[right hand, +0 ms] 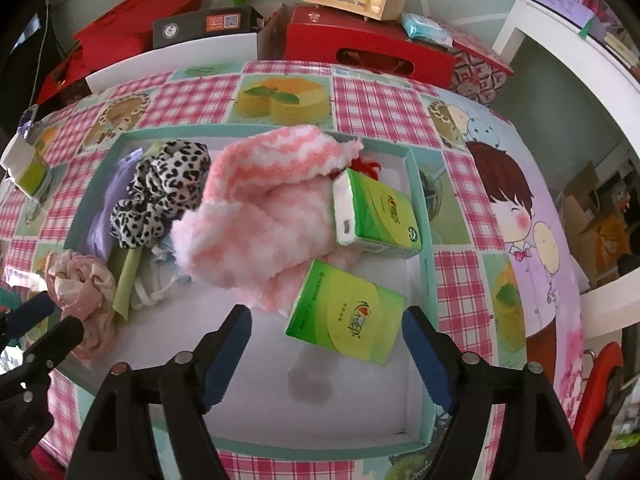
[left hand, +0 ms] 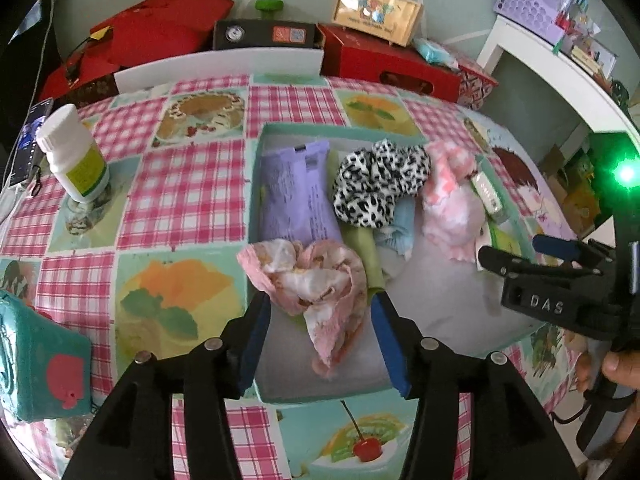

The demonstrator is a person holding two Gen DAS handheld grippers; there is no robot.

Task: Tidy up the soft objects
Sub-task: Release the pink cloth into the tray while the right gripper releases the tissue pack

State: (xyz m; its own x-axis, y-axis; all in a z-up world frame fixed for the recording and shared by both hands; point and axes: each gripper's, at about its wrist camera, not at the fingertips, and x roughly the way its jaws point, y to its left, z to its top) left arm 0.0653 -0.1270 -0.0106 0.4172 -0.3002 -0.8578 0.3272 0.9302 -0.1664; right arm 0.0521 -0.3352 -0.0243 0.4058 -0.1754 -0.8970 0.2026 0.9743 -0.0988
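Pink scrunchie [left hand: 316,276] lies draped over the box's [left hand: 340,394] left wall, just ahead of and between the left gripper's [left hand: 320,320] wide-open jaws, not touched. Leopard scrunchie [left hand: 376,184] & fuzzy pink sock [right hand: 260,216] sit farther in. Right gripper [right hand: 326,344] also open, w/ a green tissue pack [right hand: 346,312] between its jaws, ungripped.
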